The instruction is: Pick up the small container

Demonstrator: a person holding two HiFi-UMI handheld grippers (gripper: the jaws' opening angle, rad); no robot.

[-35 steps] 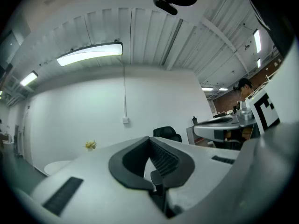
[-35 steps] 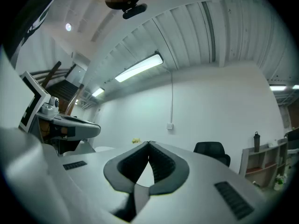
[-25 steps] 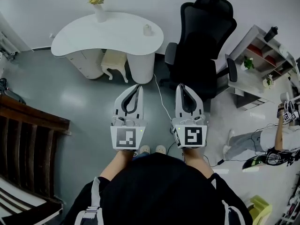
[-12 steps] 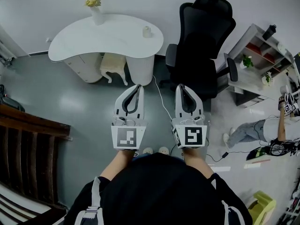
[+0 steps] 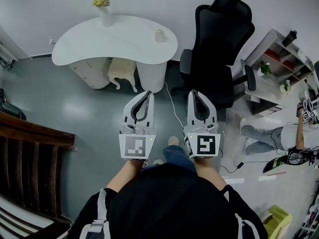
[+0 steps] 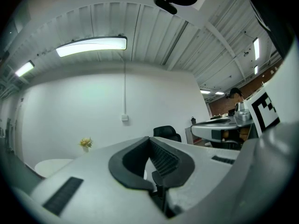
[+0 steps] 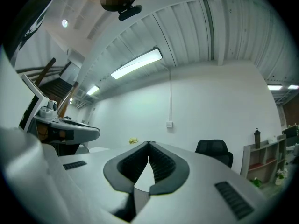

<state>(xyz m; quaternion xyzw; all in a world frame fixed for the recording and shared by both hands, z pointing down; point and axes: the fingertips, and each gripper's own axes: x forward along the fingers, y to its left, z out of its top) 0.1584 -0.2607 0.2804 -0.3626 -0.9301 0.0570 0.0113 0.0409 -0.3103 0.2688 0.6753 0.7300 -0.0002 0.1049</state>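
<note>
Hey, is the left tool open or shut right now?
Shut. The left tool shows its jaw tips touching in the left gripper view, with nothing held between them.

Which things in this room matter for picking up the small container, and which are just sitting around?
For the job: small container on the white table; left gripper and right gripper, both shut, empty.

Just sitting around: flower vase, black office chair, stool under the table, shelf unit, dark wooden furniture.
</note>
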